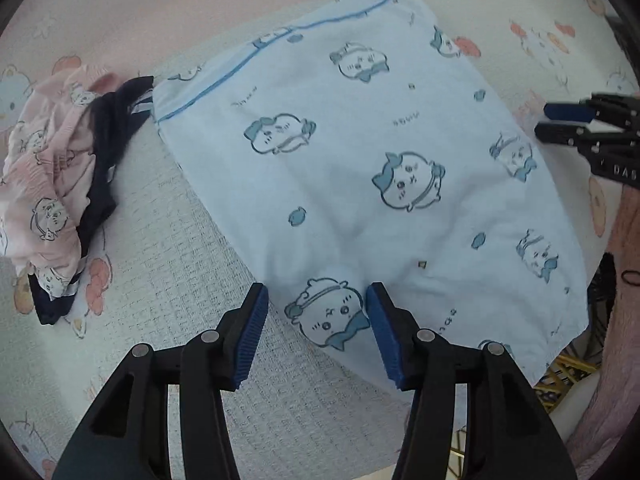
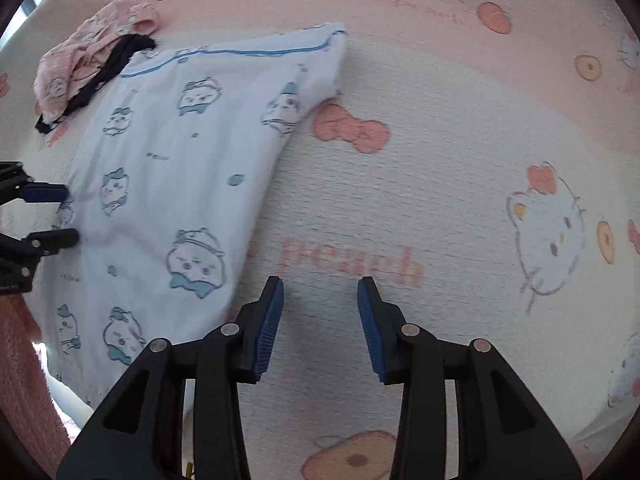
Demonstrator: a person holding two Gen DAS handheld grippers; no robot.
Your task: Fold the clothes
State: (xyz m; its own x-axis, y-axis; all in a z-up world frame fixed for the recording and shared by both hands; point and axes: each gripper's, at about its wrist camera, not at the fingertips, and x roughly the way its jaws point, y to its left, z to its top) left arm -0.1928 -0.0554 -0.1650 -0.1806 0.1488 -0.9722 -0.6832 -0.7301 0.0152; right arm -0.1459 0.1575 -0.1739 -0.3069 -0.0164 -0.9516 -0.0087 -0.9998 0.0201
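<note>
A light blue garment (image 1: 352, 168) printed with cartoon animals and trimmed with a blue stripe lies flat on the bed; the right wrist view shows the same garment (image 2: 168, 184) at the left. My left gripper (image 1: 316, 300) hovers open above its near edge, nothing between the pads. My right gripper (image 2: 320, 292) hangs open over bare bedcover to the right of the garment, empty. The right gripper (image 1: 548, 120) also shows at the right edge of the left wrist view, and the left gripper (image 2: 66, 214) at the left edge of the right wrist view.
A crumpled pink garment (image 1: 48, 176) and a dark navy one (image 1: 108, 148) lie piled beside the blue garment's far left corner. The bedcover (image 2: 440, 184) is pink and cream with cartoon cats. A pink fuzzy sleeve (image 2: 24, 360) and the bed's edge are at the near side.
</note>
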